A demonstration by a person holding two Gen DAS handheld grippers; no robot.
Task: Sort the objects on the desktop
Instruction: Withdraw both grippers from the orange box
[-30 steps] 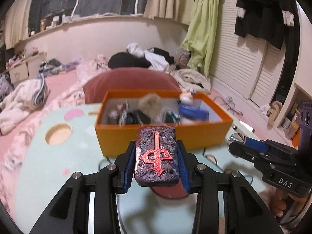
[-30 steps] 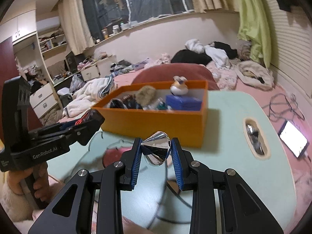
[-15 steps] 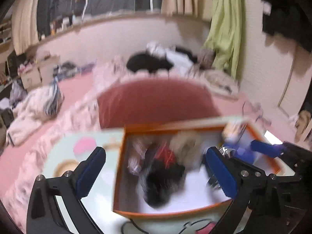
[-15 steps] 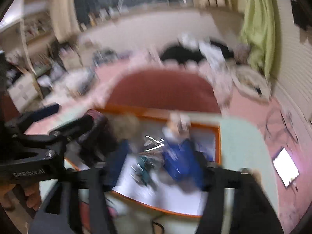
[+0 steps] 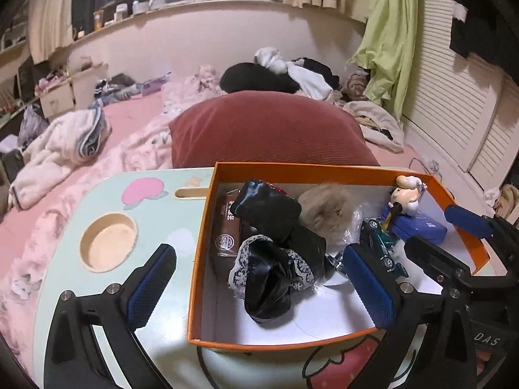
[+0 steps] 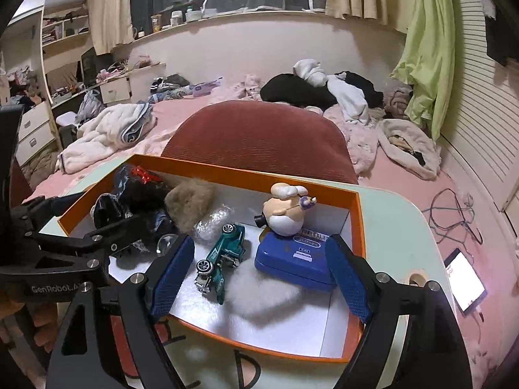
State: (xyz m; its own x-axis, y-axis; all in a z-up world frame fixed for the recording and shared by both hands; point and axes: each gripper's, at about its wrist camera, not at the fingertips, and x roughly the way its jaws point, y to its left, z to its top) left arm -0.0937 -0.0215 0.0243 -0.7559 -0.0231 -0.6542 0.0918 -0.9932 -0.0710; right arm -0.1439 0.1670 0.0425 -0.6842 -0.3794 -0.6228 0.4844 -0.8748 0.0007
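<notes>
An orange box stands on the mint table. My left gripper hangs wide open over the box's left part, empty. The dark tile with a red sign lies inside on the pile, above a black lace cloth. My right gripper is over the box's right part, its jaws opening, pads touching nothing. Below it lie a green toy car and a blue case with a figurine on it. A shiny rounded piece shows by the right gripper's left finger.
The mint table has a round cup hole left of the box. A red pillow lies behind the box on the pink bed. A lit phone and cables are off the table's right side.
Both grippers moved forward from in front of the box to over it. The left let go of the dark tile, which now lies inside. The right released the silver cone.
</notes>
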